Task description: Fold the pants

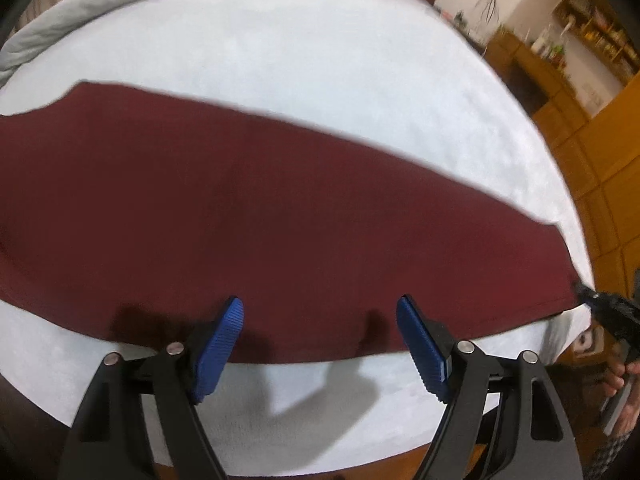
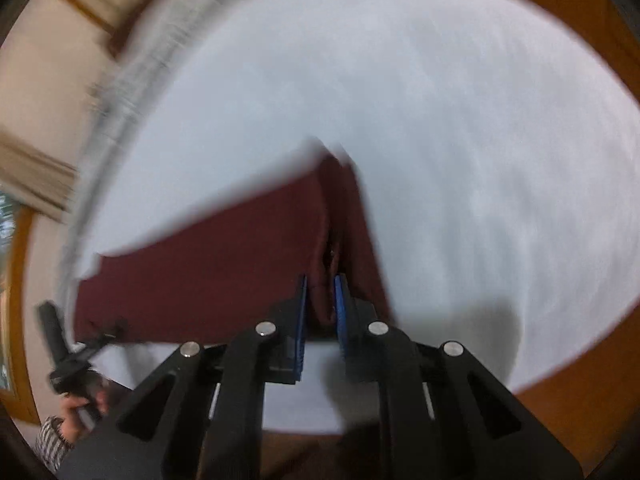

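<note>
White bedding covers a bed (image 1: 320,64), where one pair of maroon pants (image 1: 256,224) lies flat, long axis running left to right across the left wrist view; a grey duvet (image 1: 100,4) bunches at the far edge. Left gripper (image 1: 320,316) hovers at the near hem, jaws apart. Right wrist view, blurred: right gripper (image 2: 321,300), jaws clamped on the pants' end.
</note>
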Tool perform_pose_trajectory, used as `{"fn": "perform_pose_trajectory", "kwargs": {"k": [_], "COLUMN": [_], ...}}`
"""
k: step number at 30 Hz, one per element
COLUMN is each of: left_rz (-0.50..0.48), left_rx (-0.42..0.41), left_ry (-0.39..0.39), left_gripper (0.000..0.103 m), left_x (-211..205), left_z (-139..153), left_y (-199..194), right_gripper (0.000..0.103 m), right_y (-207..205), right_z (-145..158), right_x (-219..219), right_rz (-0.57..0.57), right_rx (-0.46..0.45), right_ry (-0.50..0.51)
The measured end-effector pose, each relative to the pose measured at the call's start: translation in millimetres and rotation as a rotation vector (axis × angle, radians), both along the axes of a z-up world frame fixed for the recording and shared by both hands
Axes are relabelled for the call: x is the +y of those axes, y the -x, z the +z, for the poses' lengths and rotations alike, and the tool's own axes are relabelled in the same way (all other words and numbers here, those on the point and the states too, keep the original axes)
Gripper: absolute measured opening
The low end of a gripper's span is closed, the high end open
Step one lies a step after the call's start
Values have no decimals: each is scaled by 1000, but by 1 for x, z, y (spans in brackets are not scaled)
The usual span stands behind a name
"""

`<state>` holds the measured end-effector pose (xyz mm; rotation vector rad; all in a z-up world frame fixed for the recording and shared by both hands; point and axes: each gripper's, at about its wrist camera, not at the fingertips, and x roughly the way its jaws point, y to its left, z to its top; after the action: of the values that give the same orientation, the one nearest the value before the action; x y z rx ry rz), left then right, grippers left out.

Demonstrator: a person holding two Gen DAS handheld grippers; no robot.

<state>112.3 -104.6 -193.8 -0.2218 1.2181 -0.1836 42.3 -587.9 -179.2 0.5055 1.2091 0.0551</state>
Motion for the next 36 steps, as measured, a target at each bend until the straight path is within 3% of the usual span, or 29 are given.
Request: {"fn": "perform_pose_trajectory", "kwargs": {"k": [4, 7, 10, 16, 19, 23, 25, 30, 33, 36], "left_rz": [-37, -45, -40, -10, -9, -2, 3, 23, 43, 57], "left_rx": [-24, -36, -42, -24, -36, -57, -54, -40, -22, -10], "left_ry": [-21, 2, 4, 13, 5, 0, 2, 8, 7, 9], "left_gripper": [80, 80, 82, 85, 88, 91, 91, 91, 91, 91], "left_x": [-5, -9, -5, -14, -10, -2, 0, 6, 10, 15], "left_z": [3, 9, 13, 15, 18, 26, 26, 21, 16, 13], "left_y": [3, 4, 6, 3, 7, 7, 6, 5, 4, 4], "right_gripper": [19, 47, 51, 67, 69, 76, 76, 53, 46, 22], "right_y": [4, 19, 33, 31, 22, 12, 9, -5, -16, -18], "right_z": [-4, 16, 25, 1, -20, -40, -39, -28, -45, -43], "right_x": [-4, -4, -5, 12, 13, 4, 0, -1, 1, 2], "right_rz": [-39, -51, -58, -54, -105, -200, -233, -226, -240, -215], "right_rx": [-33, -78, -91, 43, 117, 129, 88, -37, 13, 1], "right_ry": [-31, 18, -84, -225, -261, -349, -377, -407, -400, -380]}}
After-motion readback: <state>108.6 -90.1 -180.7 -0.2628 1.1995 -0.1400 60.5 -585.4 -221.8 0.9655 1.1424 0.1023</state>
